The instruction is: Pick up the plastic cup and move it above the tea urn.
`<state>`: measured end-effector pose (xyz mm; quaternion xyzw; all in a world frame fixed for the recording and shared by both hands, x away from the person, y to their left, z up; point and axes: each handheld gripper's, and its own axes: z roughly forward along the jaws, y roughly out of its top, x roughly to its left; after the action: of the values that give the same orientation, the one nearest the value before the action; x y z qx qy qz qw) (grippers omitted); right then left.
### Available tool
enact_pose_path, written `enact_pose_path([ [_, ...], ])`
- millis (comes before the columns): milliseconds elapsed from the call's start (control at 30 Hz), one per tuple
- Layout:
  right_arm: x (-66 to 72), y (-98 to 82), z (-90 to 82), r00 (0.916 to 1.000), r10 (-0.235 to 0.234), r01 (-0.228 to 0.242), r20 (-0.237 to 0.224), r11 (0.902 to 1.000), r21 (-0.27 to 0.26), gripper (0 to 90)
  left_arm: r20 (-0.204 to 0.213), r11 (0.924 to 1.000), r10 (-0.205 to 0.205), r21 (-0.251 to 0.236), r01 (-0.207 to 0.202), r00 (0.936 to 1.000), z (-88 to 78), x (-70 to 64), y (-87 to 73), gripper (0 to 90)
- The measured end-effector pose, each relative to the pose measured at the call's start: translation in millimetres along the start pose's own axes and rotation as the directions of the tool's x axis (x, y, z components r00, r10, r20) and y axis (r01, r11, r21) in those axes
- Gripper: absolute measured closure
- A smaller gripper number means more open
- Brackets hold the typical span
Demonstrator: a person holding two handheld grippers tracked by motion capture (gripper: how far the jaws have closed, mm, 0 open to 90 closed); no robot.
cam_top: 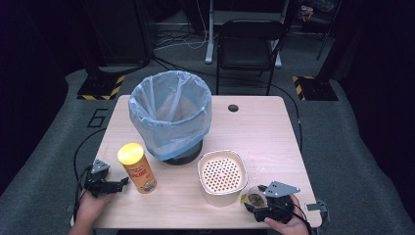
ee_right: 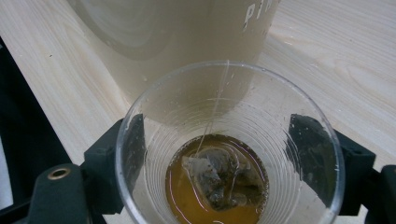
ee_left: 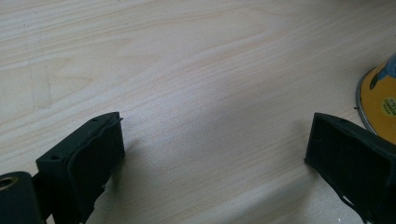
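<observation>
While low, right tongs [cam_top: 255, 201] around cup [ee_right: 229, 144]

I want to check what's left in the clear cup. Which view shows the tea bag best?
The right gripper view: it looks straight down into the clear cup, showing the tea bag lying in brown liquid. In the high view the cup is a small brownish spot. The left gripper view adds nothing.

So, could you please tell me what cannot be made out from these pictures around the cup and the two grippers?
- Whether the right gripper pads press the clear plastic cup: right gripper view, the cup wall blurs them.
- The cup's base: cut off by the bottom edge there.
- The lettering on the beige strainer container: cut off by the top edge.
- The yellow canister label: high view, too small; left gripper view, cut off by the right edge.
- The bin bottom: high view, hidden by its blue liner.
</observation>
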<state>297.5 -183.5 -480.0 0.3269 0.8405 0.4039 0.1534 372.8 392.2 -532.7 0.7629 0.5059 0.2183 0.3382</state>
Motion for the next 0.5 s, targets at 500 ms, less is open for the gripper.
enact_pose_path([
  [500, 0.8, -0.9, 2.2, 0.9999, -0.013, 0.013, 0.002, 0.9998, 0.016, 27.7, -0.001, 1.0, 0.003, -0.002, -0.003, 1.0, 0.1, 0.3, 0.1, 4.0],
])
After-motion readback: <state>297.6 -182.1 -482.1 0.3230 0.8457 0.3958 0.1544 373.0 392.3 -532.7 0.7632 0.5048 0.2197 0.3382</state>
